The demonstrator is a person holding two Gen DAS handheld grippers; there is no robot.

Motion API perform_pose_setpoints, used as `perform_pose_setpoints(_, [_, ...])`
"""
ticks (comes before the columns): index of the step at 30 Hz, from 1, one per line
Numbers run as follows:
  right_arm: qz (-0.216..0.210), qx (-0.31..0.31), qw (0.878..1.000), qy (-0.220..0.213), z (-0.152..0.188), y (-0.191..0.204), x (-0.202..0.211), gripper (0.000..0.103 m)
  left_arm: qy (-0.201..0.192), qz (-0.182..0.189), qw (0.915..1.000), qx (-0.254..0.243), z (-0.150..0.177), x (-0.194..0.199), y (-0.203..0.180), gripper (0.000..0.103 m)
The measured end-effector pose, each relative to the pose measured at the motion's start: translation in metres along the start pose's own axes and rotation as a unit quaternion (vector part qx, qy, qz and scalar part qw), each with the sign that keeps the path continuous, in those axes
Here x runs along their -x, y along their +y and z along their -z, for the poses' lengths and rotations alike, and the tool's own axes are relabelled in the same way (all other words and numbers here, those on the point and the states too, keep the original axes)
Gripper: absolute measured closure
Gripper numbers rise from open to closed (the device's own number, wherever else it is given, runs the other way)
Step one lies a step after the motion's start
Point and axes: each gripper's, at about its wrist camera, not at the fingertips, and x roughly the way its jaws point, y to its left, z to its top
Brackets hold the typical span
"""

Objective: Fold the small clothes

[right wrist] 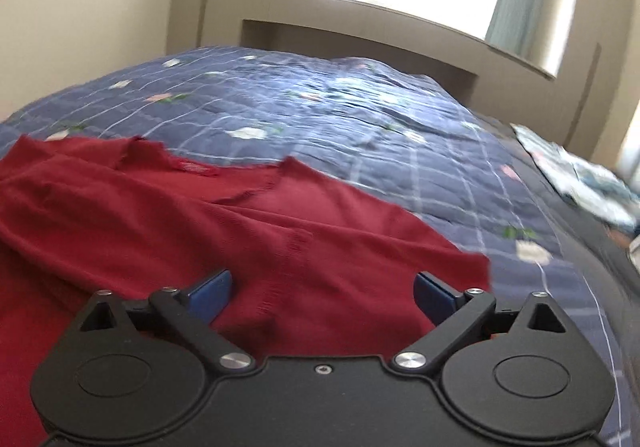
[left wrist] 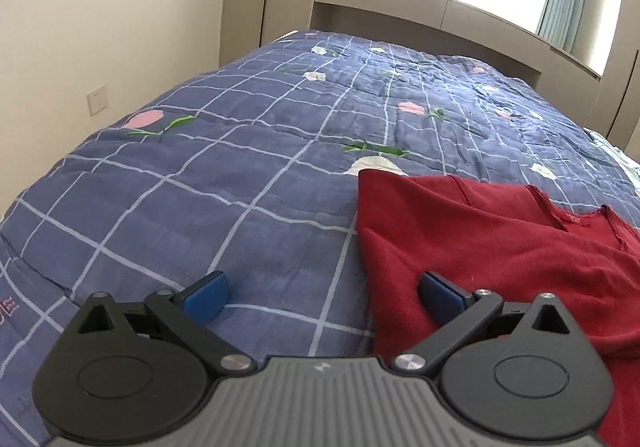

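A dark red garment (left wrist: 500, 247) lies spread on the blue checked quilt (left wrist: 240, 167), its neckline toward the far side. My left gripper (left wrist: 322, 297) stands open at the garment's left edge, one blue pad over the quilt and the other over the red cloth, nothing pinched. In the right wrist view the same red garment (right wrist: 240, 231) fills the left and middle, wrinkled, with a sleeve end at the right. My right gripper (right wrist: 322, 295) is open above the red cloth, whose surface lies between the spread pads without being pressed.
The quilt (right wrist: 360, 119) covers the bed up to a beige headboard (left wrist: 420, 31) under a bright window. A wall with a socket (left wrist: 97, 99) runs along the left. A pile of pale patterned cloth (right wrist: 580, 183) lies at the bed's right edge.
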Motion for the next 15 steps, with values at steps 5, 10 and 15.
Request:
perform_pose_setpoints(5, [0.011, -0.048, 0.998, -0.043, -0.005, -0.022, 0.012, 0.005, -0.041, -0.014, 0.999, -0.005, -0.007, 0.01, -0.003, 0.0])
perform_pose_setpoints(10, [0.008, -0.044, 0.999, -0.028, -0.014, -0.015, -0.008, 0.004, -0.031, -0.077, 0.9966, -0.001, -0.02, -0.011, -0.011, 0.0])
perform_pose_setpoints(15, [0.02, -0.037, 0.999, -0.001, -0.006, -0.01, -0.021, 0.004, -0.007, -0.091, 0.9958, 0.008, -0.019, -0.02, -0.006, 0.001])
